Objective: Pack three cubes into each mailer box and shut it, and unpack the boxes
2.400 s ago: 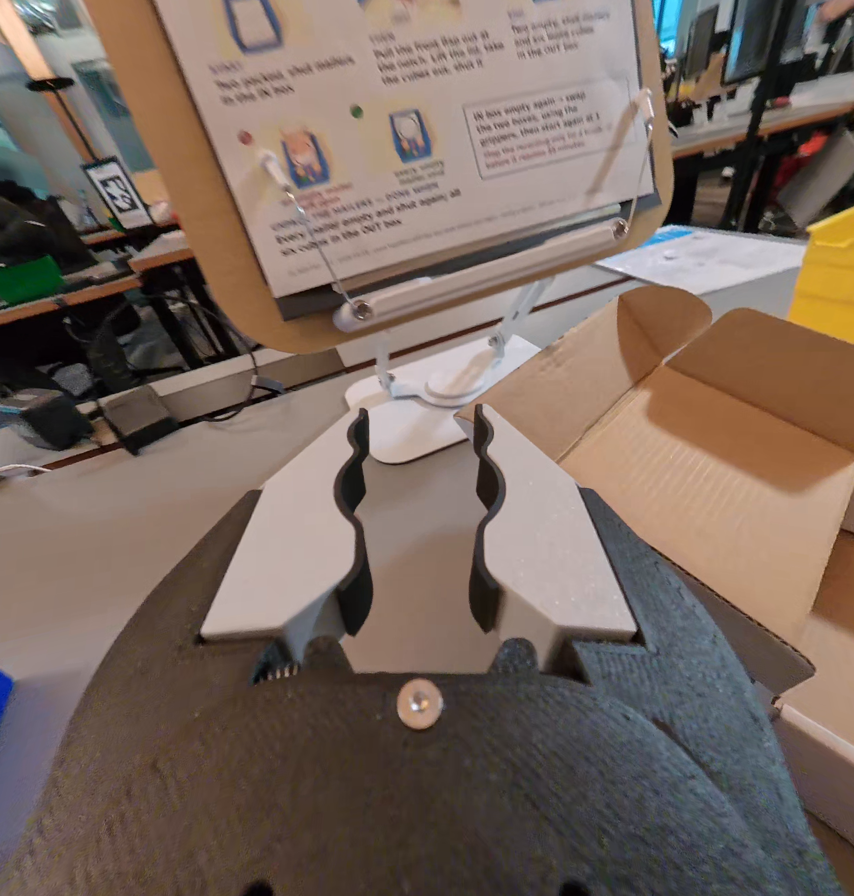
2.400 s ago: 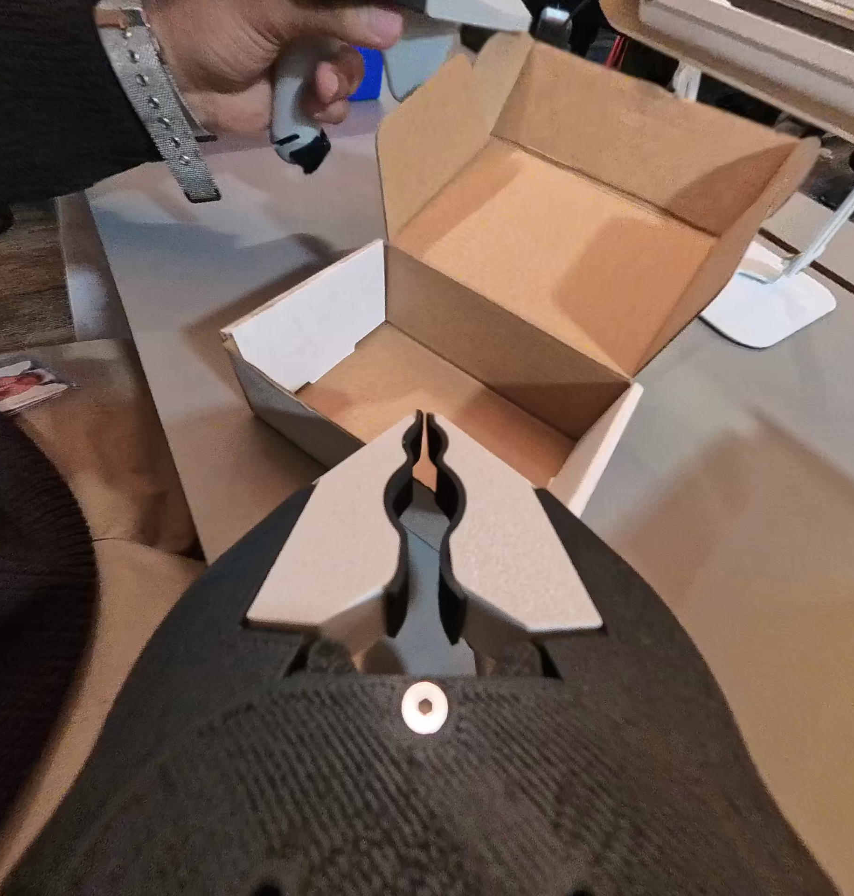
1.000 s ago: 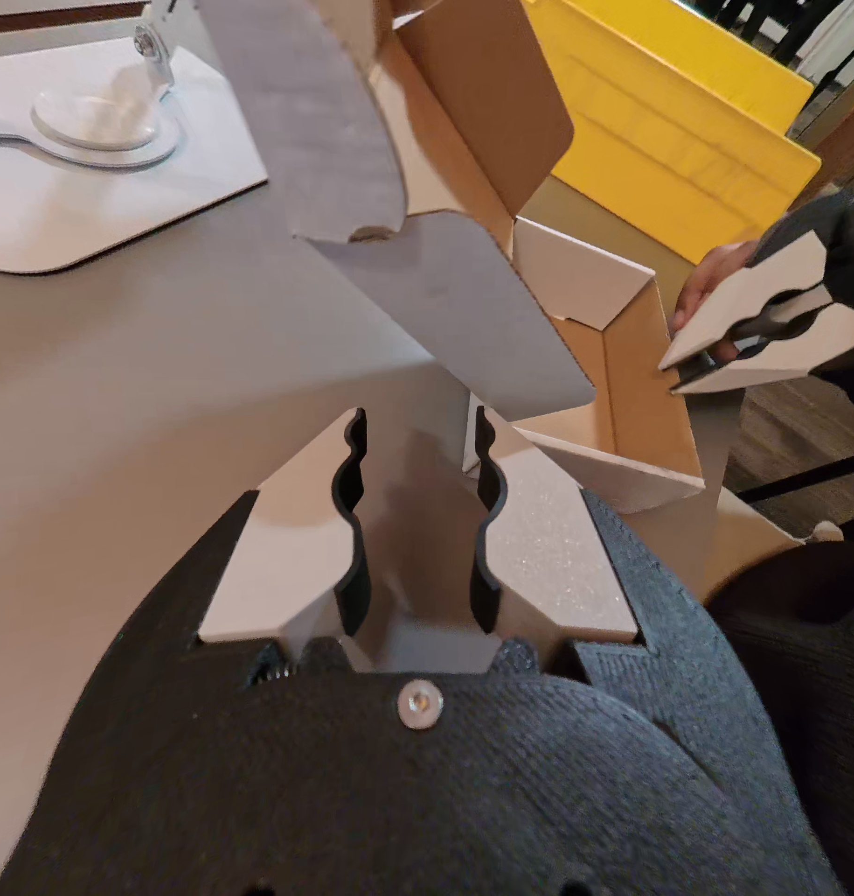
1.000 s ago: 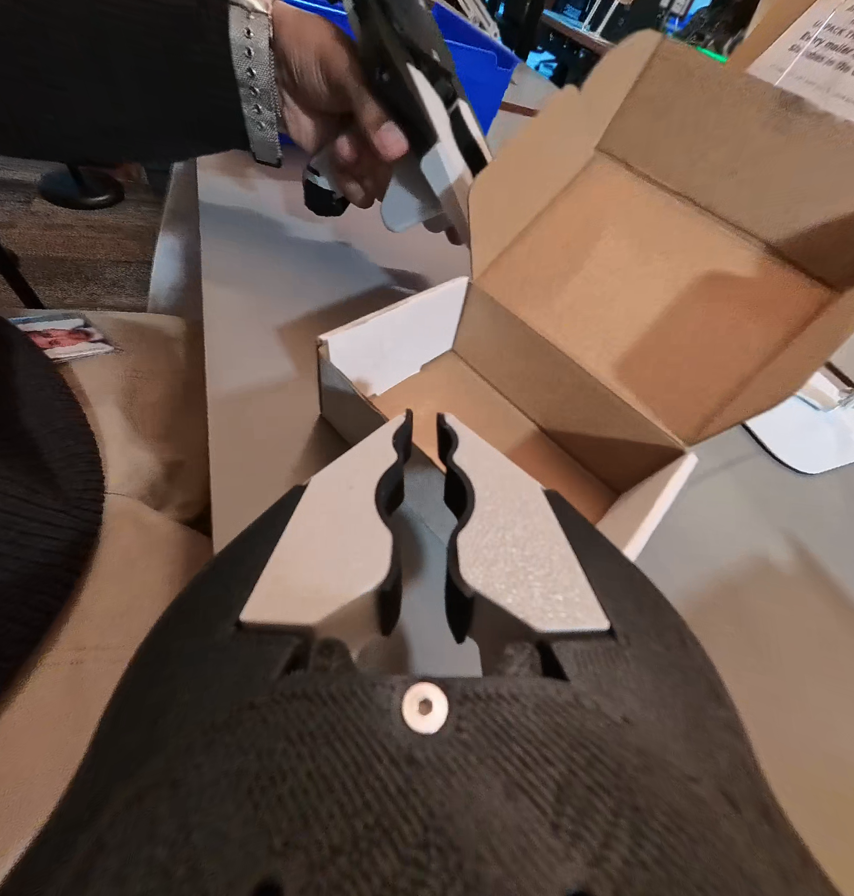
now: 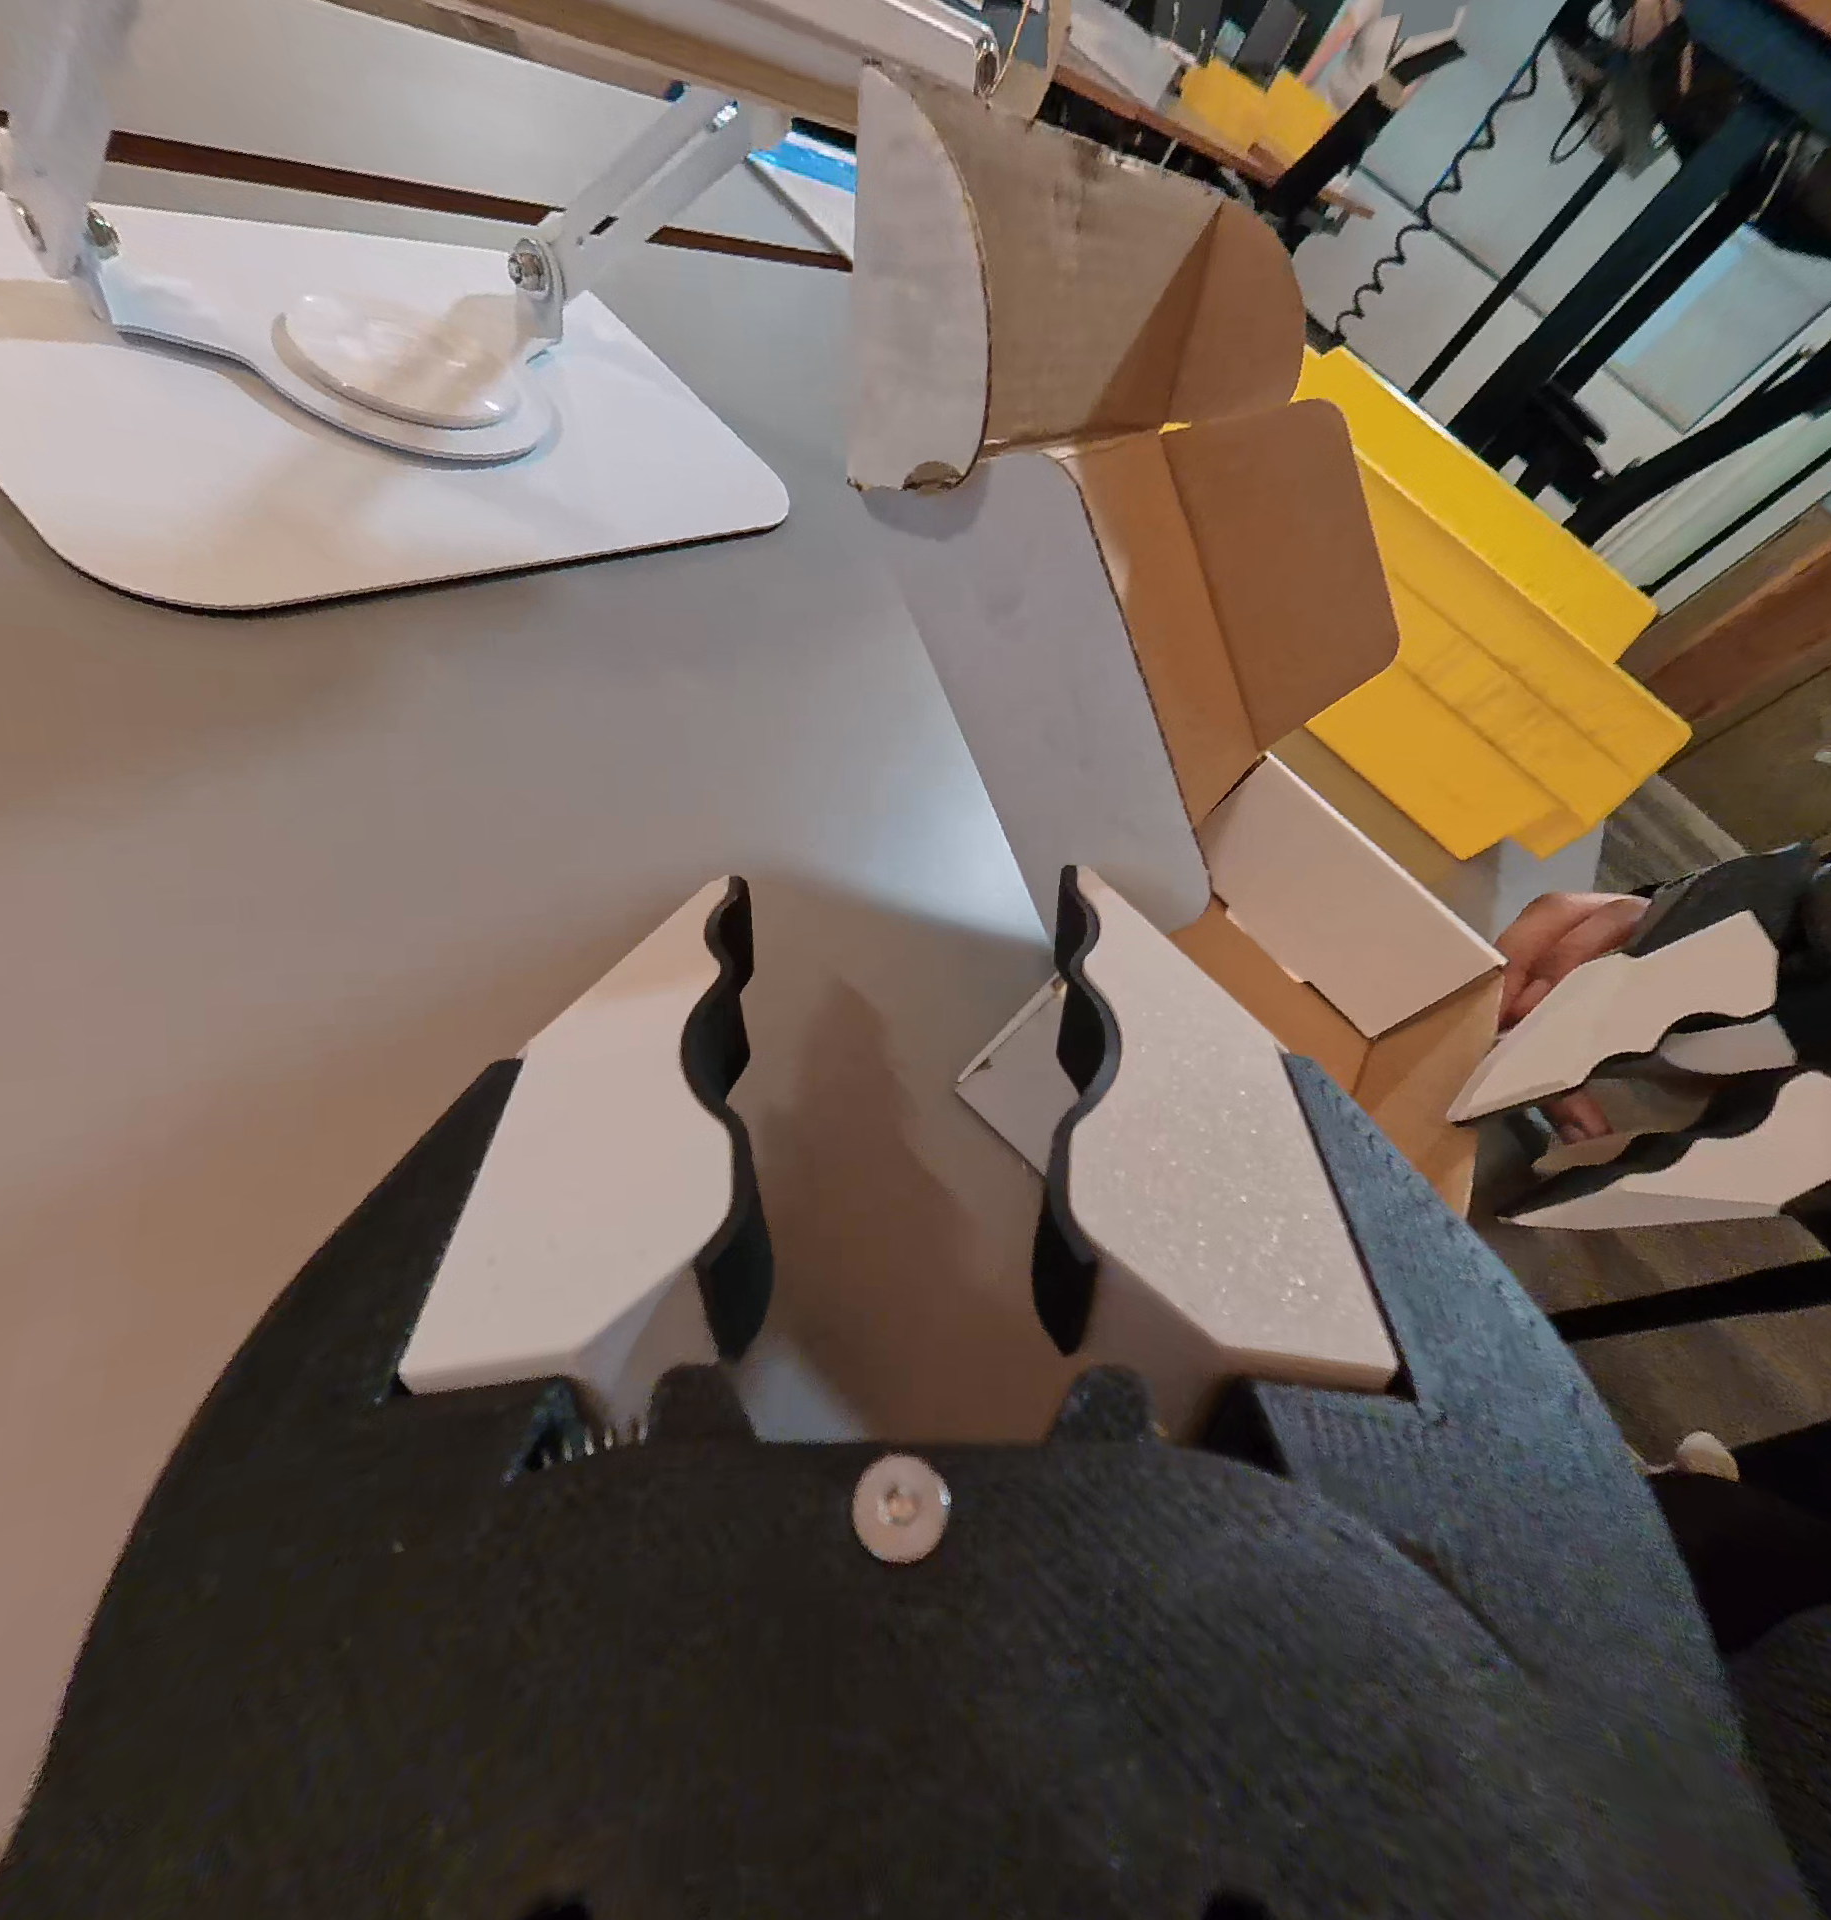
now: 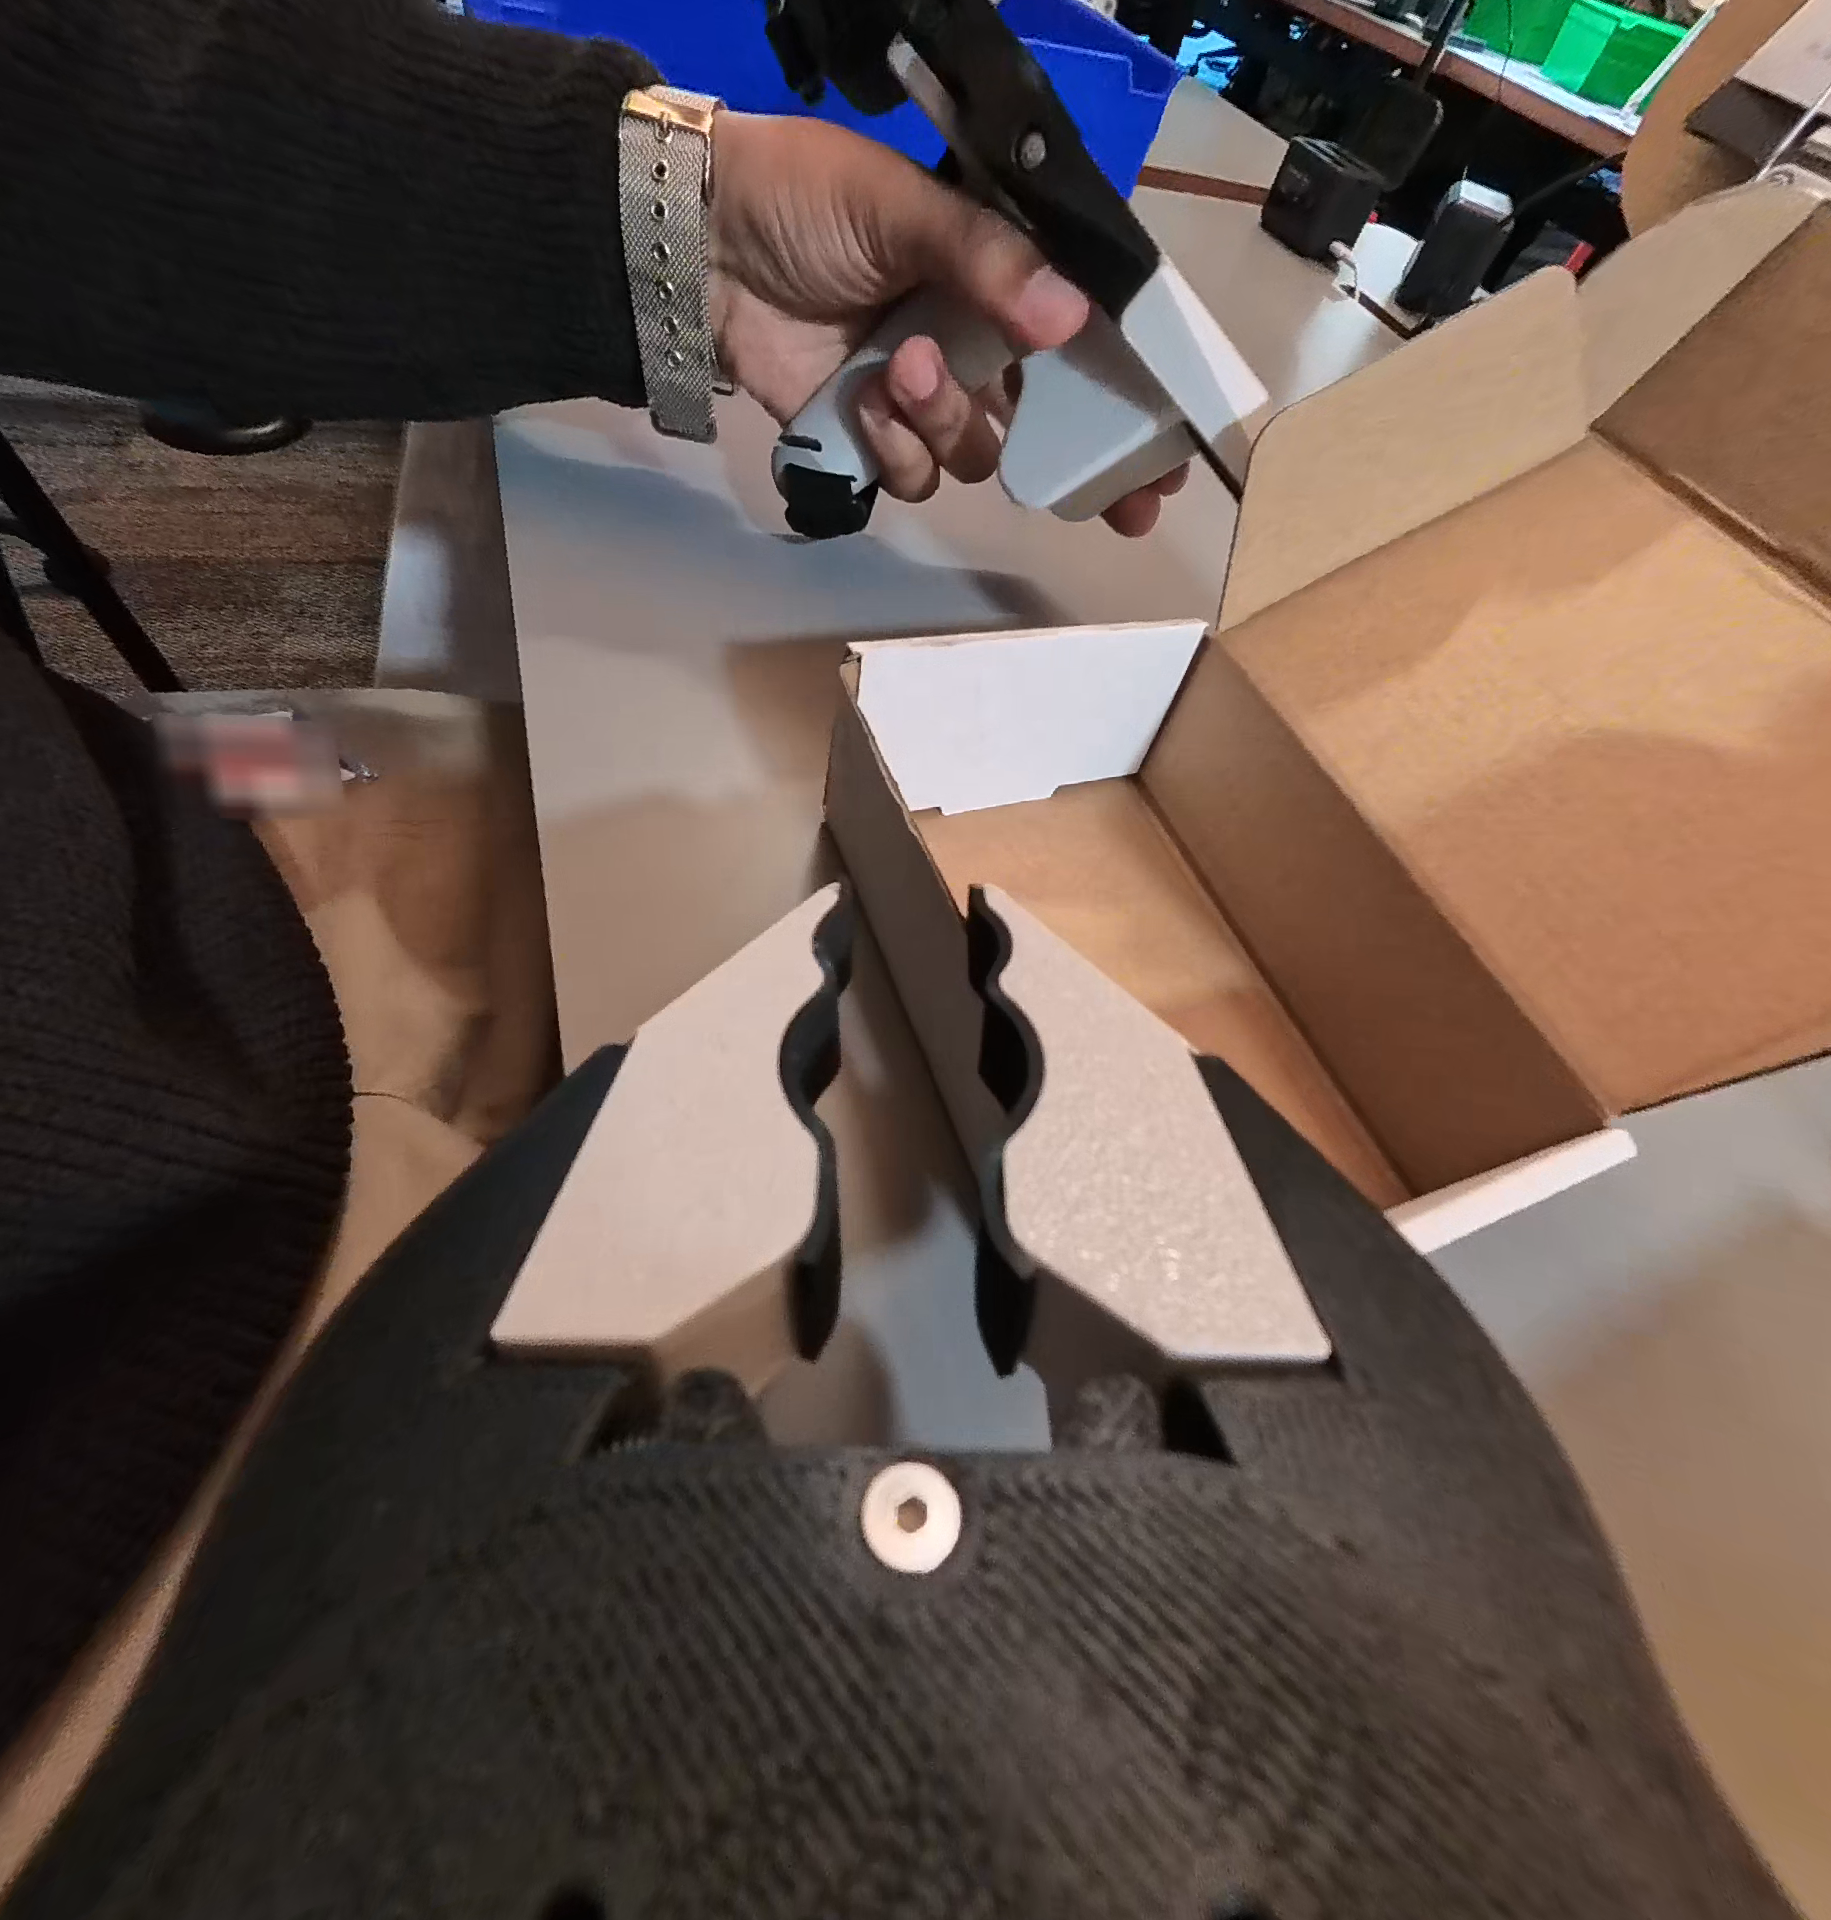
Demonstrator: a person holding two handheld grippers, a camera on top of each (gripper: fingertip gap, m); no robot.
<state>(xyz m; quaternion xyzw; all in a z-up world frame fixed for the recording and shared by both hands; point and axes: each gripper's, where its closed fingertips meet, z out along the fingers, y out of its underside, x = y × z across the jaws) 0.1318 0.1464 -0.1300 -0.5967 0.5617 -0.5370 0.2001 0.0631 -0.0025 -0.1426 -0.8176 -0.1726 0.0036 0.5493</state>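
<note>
Brown cardboard mailer box [image 6: 1254, 935], white outside, lid up, empty; no cubes visible. Left gripper [image 5: 900, 914] released, right gripper [image 6: 906, 914] released astride front wall. Packing or reclosing remains.

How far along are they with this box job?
Done: the white-and-brown cardboard mailer box stands open, lid up; the part of its floor in view is bare. In hand: the right tongs, open, straddle its front wall; the left tongs hover open beside the lid. Left: no cubes show, so packing or shutting remains.
</note>
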